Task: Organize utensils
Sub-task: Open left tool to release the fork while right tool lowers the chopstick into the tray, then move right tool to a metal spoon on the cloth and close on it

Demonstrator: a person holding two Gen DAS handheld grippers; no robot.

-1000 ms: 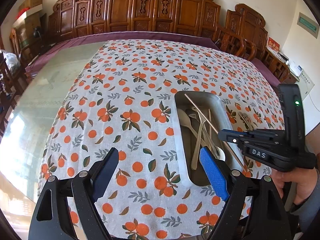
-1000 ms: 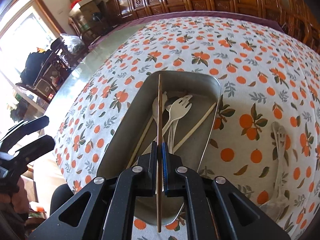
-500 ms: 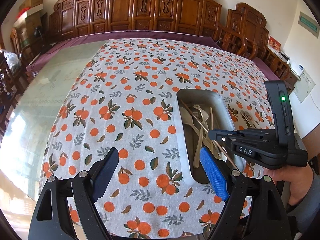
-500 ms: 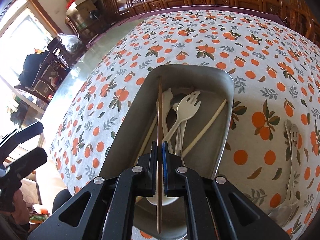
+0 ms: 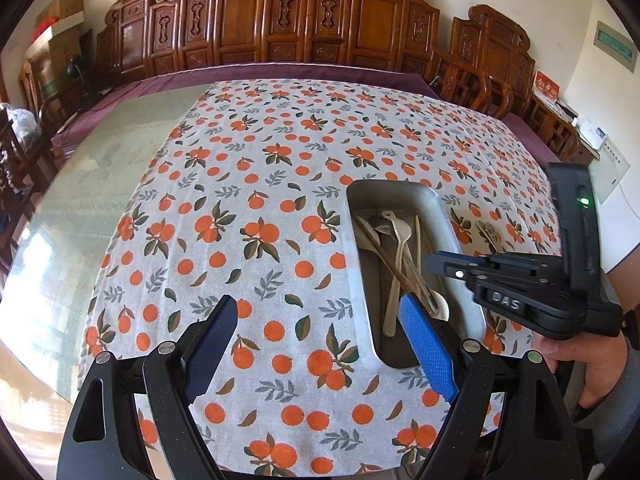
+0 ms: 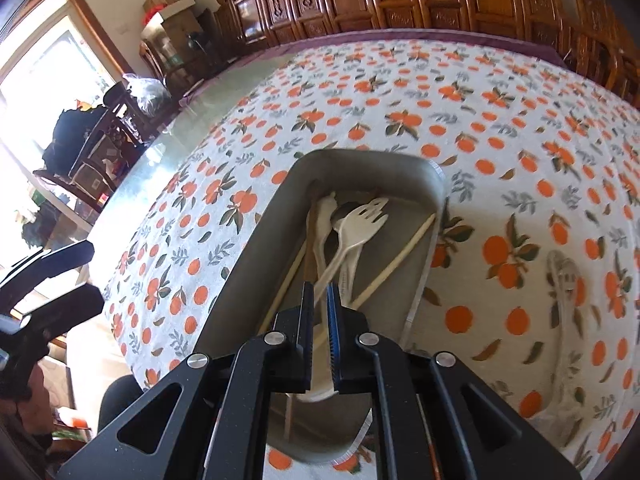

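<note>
Right wrist: right gripper just parting, empty, chopstick lying in tray. Left gripper spread, empty. Clear utensil on tabletop yet to collect.

A white tablecloth is showing orange fruit with grey-green leaves. The tray is looking dull silver-grey, its fork cream-white, its chopstick pale tan. Blue pads are lining the black left gripper. A purple underlying cloth is edging the table.
</note>
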